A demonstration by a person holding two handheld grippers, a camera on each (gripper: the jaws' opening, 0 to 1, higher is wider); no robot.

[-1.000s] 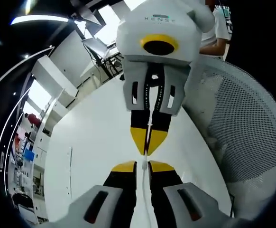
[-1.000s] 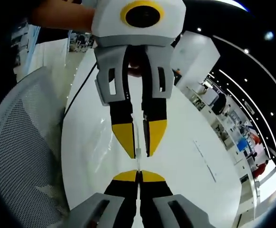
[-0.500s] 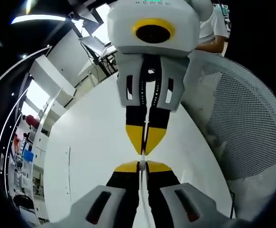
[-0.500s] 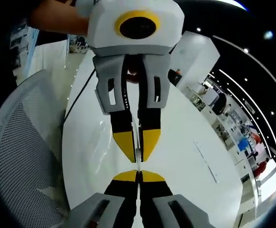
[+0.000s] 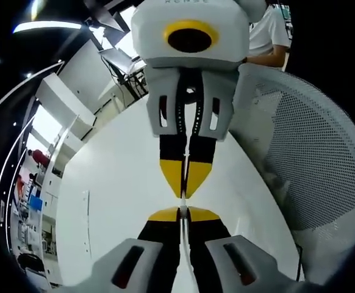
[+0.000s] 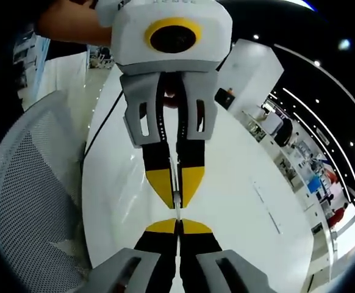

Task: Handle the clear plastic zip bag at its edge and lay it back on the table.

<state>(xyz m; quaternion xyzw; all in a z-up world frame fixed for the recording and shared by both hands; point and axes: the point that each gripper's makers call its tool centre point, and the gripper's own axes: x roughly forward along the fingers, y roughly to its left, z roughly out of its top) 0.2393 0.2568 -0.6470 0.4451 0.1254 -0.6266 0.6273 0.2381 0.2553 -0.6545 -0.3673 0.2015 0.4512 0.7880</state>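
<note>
The clear plastic zip bag [image 5: 182, 205] shows edge-on as a thin pale strip [image 6: 177, 199] stretched between my two grippers, which face each other tip to tip above the white table [image 5: 113, 195]. My left gripper [image 5: 182, 214] is shut on one end of the strip. My right gripper [image 6: 177, 226] is shut on the other end. In the left gripper view the right gripper [image 5: 183, 194] comes down from the top with its jaws pinched together. In the right gripper view the left gripper [image 6: 176, 204] does the same. The rest of the bag is hidden behind the jaws.
A white mesh chair back [image 5: 311, 159] stands close beside the table [image 6: 244, 201] and also shows as the mesh chair [image 6: 25, 183]. A person in a white shirt [image 5: 269, 33] is behind it, with a bare arm [image 6: 74, 24] showing. Office furniture lies farther off.
My left gripper's jaws, slightly apart a second ago, have closed onto the bag's edge. The two grippers have drawn a little nearer to each other.
</note>
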